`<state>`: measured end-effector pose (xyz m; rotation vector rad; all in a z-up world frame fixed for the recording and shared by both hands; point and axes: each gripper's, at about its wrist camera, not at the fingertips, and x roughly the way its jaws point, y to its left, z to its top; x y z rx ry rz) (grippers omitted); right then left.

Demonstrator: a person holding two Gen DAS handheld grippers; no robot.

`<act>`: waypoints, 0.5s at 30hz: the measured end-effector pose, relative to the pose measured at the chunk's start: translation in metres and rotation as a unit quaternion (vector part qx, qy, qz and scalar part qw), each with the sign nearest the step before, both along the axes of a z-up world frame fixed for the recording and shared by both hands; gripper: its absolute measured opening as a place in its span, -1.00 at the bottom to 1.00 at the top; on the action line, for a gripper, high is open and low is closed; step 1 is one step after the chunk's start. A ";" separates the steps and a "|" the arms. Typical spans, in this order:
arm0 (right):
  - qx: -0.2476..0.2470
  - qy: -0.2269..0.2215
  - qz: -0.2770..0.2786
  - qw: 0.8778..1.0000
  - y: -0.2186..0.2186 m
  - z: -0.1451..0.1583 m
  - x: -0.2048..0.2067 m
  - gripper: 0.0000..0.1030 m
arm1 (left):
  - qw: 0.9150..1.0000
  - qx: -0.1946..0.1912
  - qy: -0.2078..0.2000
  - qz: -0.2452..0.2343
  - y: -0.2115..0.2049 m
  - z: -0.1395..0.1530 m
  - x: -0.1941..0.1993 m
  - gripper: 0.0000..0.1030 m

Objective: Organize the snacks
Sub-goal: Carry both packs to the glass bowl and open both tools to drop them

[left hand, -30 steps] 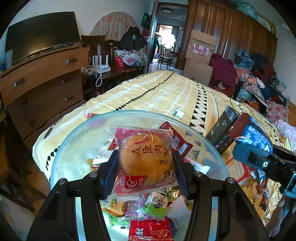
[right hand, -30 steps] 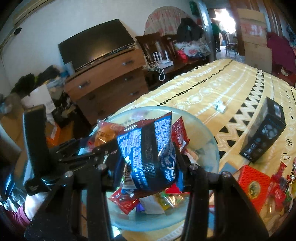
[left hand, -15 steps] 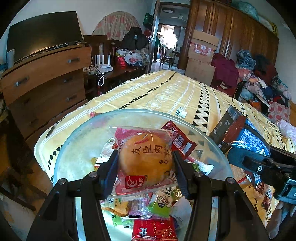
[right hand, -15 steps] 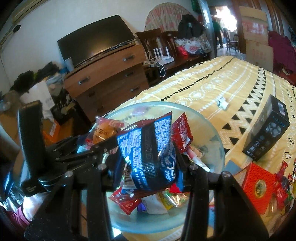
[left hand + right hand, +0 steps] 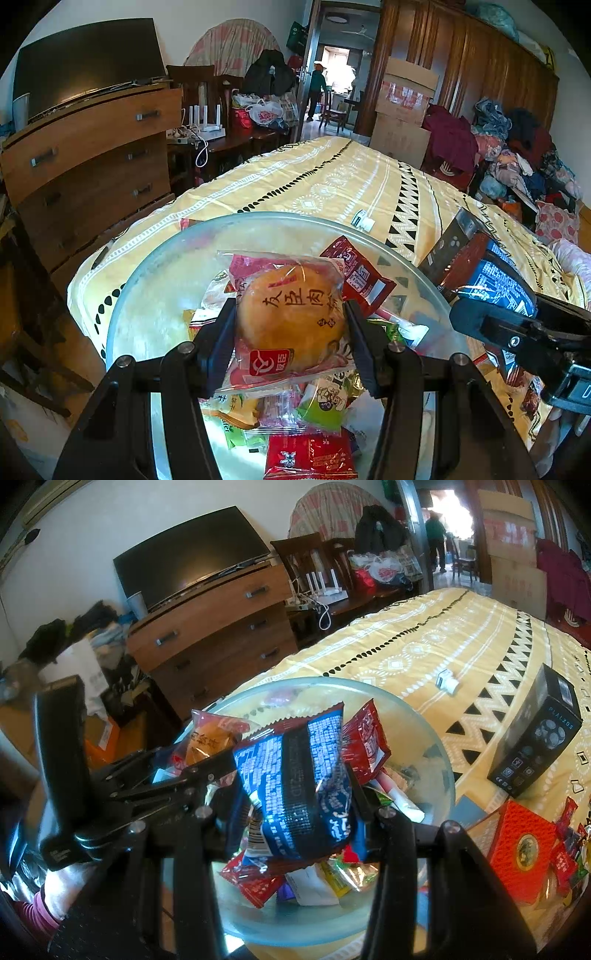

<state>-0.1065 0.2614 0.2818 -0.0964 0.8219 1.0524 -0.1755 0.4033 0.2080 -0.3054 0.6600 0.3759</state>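
1. Left wrist view: the left hand-held gripper [image 5: 291,325] clamps a wrapped round cake [image 5: 291,317] at centre frame, its pads pressing on both sides of the pastry through the clear film. It hangs above the glass bowl [image 5: 147,295], which fills the lower half of the frame and holds mixed sachets.
2. The cake looks light and soft, likely to crumble if squeezed harder. The film is slick, so the hold across the pastry's widest part seems safer than pinching a loose edge.
3. The right hand-held gripper [image 5: 517,325] enters at the right edge with a blue packet [image 5: 495,273].
4. Right wrist view: the right hand-held gripper [image 5: 295,794] is closed fairly narrow on the blue packet [image 5: 295,775] at centre frame, over the bowl [image 5: 436,760].
5. That packet is puffy and crinkly, light, and dents under the pads. A mid-body grip suits it, since the foil could slide.
6. The bowl stands on a yellow patterned cover [image 5: 443,638], with a black box [image 5: 535,738] at right.
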 end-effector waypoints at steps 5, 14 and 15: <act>0.000 0.000 0.000 1.000 0.001 -0.001 -0.001 -0.10 | 1.000 0.000 0.001 0.002 0.001 -0.001 0.000 0.12; -0.002 0.004 0.002 1.000 0.004 -0.004 -0.003 -0.07 | 1.000 -0.002 0.008 0.005 0.001 -0.001 0.002 0.13; -0.003 0.004 0.002 1.000 0.004 -0.004 -0.003 -0.07 | 1.000 -0.002 0.009 0.006 0.001 -0.001 0.002 0.14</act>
